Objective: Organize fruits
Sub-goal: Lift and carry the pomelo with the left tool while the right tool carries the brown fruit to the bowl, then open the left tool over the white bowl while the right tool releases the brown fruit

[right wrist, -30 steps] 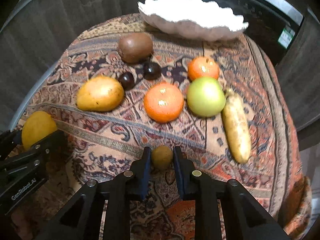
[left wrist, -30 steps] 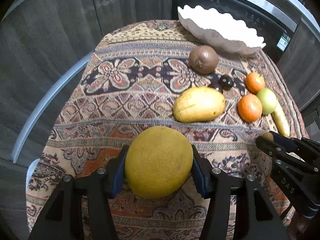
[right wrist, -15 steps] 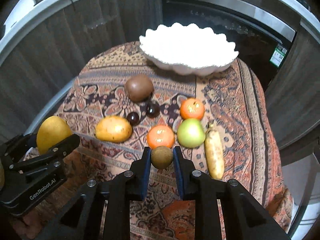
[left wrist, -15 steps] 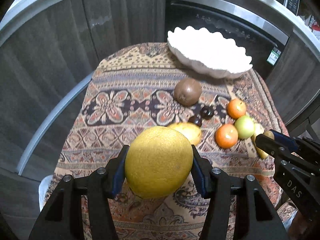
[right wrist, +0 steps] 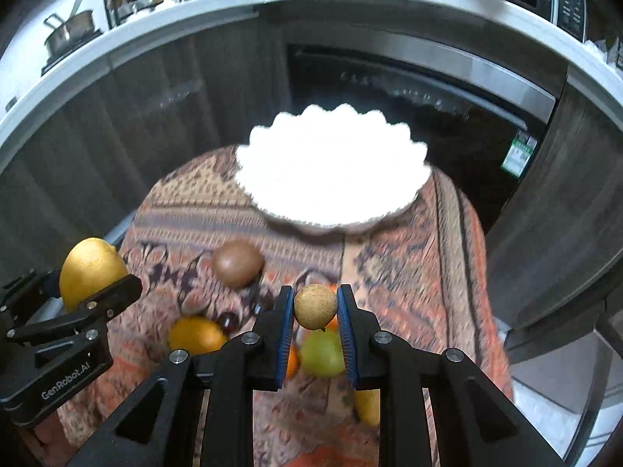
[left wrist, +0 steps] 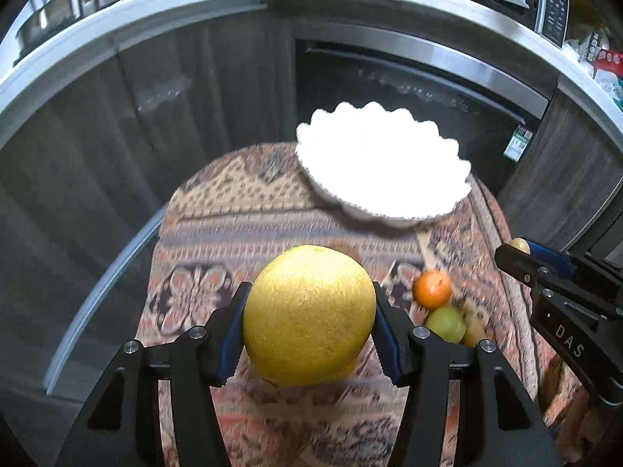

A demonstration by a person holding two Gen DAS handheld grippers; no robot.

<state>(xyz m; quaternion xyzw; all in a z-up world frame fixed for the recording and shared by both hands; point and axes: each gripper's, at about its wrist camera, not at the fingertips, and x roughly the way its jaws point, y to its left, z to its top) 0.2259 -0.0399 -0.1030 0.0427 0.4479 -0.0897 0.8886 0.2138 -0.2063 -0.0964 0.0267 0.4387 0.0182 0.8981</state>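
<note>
My left gripper (left wrist: 309,323) is shut on a large round yellow citrus fruit (left wrist: 309,315), held in the air above the patterned tablecloth (left wrist: 241,233). My right gripper (right wrist: 314,307) is shut on a small tan round fruit (right wrist: 314,305), also lifted off the cloth. A white scalloped bowl (left wrist: 383,171) (right wrist: 331,171) stands at the far end of the table, ahead of both grippers. On the cloth below lie a brown round fruit (right wrist: 237,262), a yellow mango (right wrist: 194,334), dark cherries (right wrist: 227,321), an orange (left wrist: 432,288), a green apple (right wrist: 321,352) and a pale long fruit (right wrist: 368,404).
Dark wooden cabinets (left wrist: 155,116) and a black oven front (left wrist: 409,89) close off the space behind the table. A grey counter edge (left wrist: 117,27) runs above them with a pot (right wrist: 68,33) and jars. The right gripper (left wrist: 560,292) shows at the right of the left wrist view.
Both grippers have risen with their fruits and tilted up toward the bowl. The table and the loose fruits have dropped lower and look smaller. More of the counter has come into view.
</note>
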